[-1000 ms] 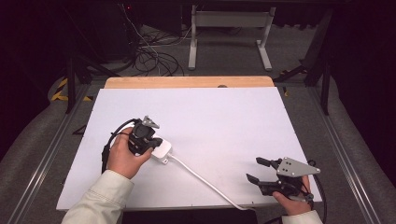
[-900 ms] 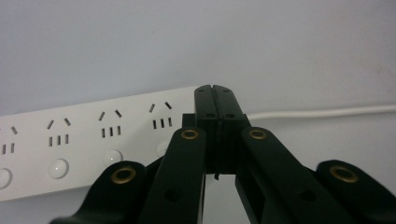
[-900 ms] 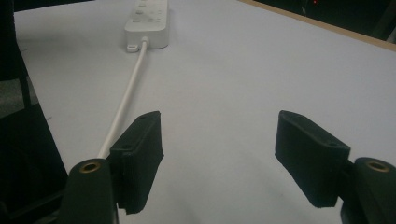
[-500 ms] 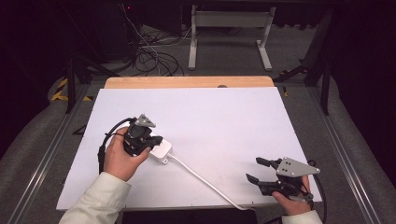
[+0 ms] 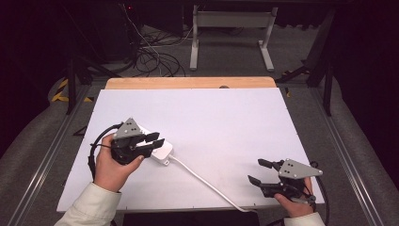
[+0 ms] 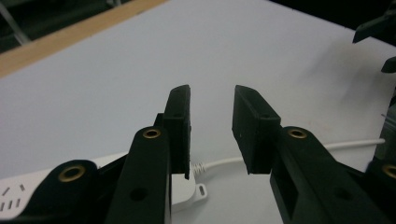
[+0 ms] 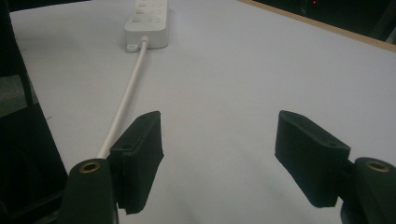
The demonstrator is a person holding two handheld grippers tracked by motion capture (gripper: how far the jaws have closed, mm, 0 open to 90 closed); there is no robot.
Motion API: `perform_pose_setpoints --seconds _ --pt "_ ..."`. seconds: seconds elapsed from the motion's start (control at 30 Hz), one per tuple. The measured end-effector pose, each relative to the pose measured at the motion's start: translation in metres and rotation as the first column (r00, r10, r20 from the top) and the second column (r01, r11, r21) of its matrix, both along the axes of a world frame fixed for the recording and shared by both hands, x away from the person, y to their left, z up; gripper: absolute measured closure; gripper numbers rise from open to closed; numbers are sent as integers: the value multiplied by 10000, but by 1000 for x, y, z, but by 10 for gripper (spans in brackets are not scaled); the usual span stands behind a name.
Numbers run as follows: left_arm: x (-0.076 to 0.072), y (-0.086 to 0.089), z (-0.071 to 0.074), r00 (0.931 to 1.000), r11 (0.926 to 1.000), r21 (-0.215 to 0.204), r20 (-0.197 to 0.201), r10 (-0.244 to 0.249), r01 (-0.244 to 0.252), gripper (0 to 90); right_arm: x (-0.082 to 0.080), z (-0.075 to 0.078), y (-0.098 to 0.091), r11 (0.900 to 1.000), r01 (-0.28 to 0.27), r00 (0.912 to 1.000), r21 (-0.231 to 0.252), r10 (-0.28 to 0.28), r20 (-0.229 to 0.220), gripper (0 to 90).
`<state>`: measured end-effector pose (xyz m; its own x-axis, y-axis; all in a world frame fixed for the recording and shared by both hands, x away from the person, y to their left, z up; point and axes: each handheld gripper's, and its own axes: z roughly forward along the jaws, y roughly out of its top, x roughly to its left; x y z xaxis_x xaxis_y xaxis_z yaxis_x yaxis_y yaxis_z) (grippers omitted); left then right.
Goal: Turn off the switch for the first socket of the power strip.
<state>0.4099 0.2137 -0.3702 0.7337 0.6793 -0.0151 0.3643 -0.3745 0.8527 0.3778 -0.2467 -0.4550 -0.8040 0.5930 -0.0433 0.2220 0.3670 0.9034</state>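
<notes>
Since a second ago, the left tool point(image 5: 153, 140) has lifted a little off the white plastic power strip point(image 5: 161, 153) and swung to point toward the desk's right edge, and its jaws have just been opening; they now stand a little apart with nothing between them. That power strip lies flat on the white desk point(image 5: 221, 122) near its left edge, just below the jaws, and its white cord point(image 5: 207, 182) trails away toward the near edge. At the near right corner the right tool point(image 5: 259, 171) sits where it was, held low over the desk, its jaws spread wide and empty.
</notes>
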Motion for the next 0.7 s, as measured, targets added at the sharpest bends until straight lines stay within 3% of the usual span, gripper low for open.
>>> perform_pose_setpoints --seconds 0.1,0.27,0.53,0.57,0.7 --pt "-7 7 -4 9978 9986 -520 659 112 -78 611 0 0 0 10000 -2 10000 -7 2 3 326" --pt "-17 18 -10 9945 9981 -613 1034 138 -75 500 0 0 0 10000 -8 10000 -31 8 13 326" --pt "-28 38 -26 9946 9916 -1289 1037 83 52 247 0 0 1 10000 -25 10000 -48 25 23 324" --pt "-30 40 -29 9947 9892 -1462 1022 88 63 237 0 0 1 10000 -22 10000 -47 22 22 324" --pt "-34 51 -37 9928 9891 -1460 1199 -11 187 183 0 0 1 10000 -19 10000 -35 19 15 324"
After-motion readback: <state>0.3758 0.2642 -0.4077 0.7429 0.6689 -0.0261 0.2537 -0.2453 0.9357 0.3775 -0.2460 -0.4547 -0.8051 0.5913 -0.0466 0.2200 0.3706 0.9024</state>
